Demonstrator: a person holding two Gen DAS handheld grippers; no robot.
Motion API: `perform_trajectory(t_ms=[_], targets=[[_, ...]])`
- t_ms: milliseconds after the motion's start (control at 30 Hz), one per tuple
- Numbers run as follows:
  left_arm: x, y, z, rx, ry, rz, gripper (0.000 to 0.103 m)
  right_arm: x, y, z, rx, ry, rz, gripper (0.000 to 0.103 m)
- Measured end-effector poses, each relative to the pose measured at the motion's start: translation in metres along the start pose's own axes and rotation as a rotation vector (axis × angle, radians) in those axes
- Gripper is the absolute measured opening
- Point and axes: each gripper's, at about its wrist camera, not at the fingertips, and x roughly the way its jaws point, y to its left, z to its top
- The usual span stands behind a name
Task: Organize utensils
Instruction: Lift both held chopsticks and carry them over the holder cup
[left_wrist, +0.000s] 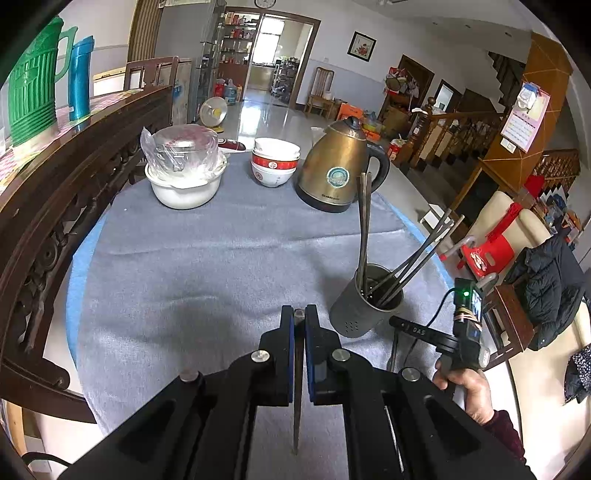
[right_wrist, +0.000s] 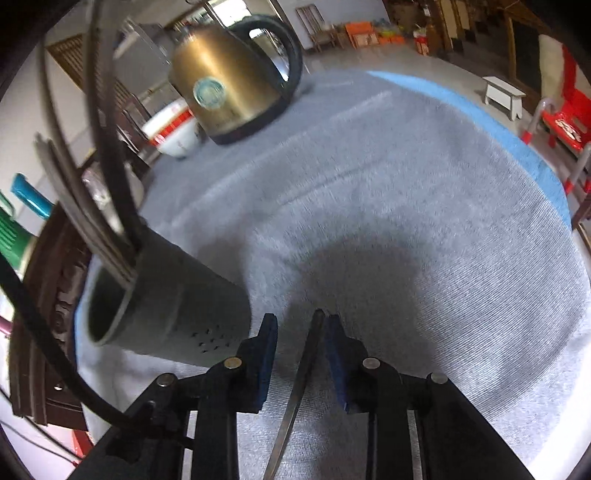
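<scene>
A dark metal utensil holder (left_wrist: 364, 302) stands on the grey cloth and holds several dark chopsticks (left_wrist: 413, 254). It also shows in the right wrist view (right_wrist: 166, 310), close at the left. My left gripper (left_wrist: 299, 314) is shut on one dark chopstick (left_wrist: 297, 387), just left of the holder. My right gripper (right_wrist: 301, 325) stands open just right of the holder; a chopstick (right_wrist: 299, 384) leans against its right finger. The right gripper body also shows in the left wrist view (left_wrist: 436, 332).
A brass kettle (left_wrist: 338, 166), stacked red and white bowls (left_wrist: 275, 162) and a white pot with a wrapped lid (left_wrist: 184, 173) stand at the far end. A carved wooden rail (left_wrist: 55, 206) runs along the left. The cloth's right edge (right_wrist: 517, 147) drops to the floor.
</scene>
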Motion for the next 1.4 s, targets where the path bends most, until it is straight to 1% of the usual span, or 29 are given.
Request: perform_trajectory(t_ms=[67, 100, 133, 167, 300, 433, 533, 667, 733, 767, 933, 1033, 1267, 1400], targets=[[0.001, -0.001, 0.000, 0.002, -0.001, -0.002, 0.005, 0.006, 0.001, -0.001, 0.003, 0.021, -0.019, 0.028], [0.001, -0.001, 0.000, 0.002, 0.000, -0.005, 0.005, 0.010, 0.002, -0.002, 0.001, 0.028, -0.028, 0.025], [0.001, -0.002, 0.000, 0.003, 0.001, -0.006, 0.005, 0.011, 0.004, -0.002, -0.012, 0.019, -0.046, 0.016], [0.001, -0.002, 0.000, 0.003, 0.002, -0.005, 0.005, 0.012, 0.005, -0.002, -0.025, 0.021, -0.054, 0.011], [0.000, -0.001, 0.000, 0.000, 0.002, -0.005, 0.005, 0.005, 0.002, -0.004, -0.017, 0.003, -0.026, 0.009], [-0.002, -0.002, 0.001, 0.005, -0.004, -0.002, 0.005, -0.024, 0.002, -0.008, -0.022, -0.077, 0.055, 0.007], [-0.004, -0.005, 0.001, 0.009, -0.012, -0.005, 0.005, -0.054, 0.003, -0.013, -0.037, -0.144, 0.109, 0.006], [-0.010, -0.010, 0.003, 0.015, -0.025, -0.011, 0.005, -0.097, 0.008, -0.025, -0.075, -0.268, 0.192, 0.006], [-0.014, -0.012, 0.005, 0.018, -0.037, -0.010, 0.005, -0.109, 0.015, -0.027, -0.089, -0.316, 0.220, 0.006], [-0.015, -0.013, 0.006, 0.019, -0.040, -0.011, 0.005, -0.119, 0.018, -0.031, -0.100, -0.356, 0.235, 0.006], [-0.026, -0.022, 0.015, 0.037, -0.074, -0.010, 0.005, -0.154, 0.035, -0.038, -0.132, -0.496, 0.289, 0.006], [-0.032, -0.027, 0.023, 0.050, -0.099, -0.011, 0.005, -0.170, 0.043, -0.037, -0.142, -0.572, 0.297, 0.006], [-0.038, -0.042, 0.047, 0.080, -0.133, -0.018, 0.005, -0.196, 0.055, -0.020, -0.136, -0.669, 0.337, 0.006], [-0.041, -0.054, 0.065, 0.101, -0.156, -0.026, 0.005, -0.215, 0.068, -0.008, -0.157, -0.734, 0.333, 0.006]])
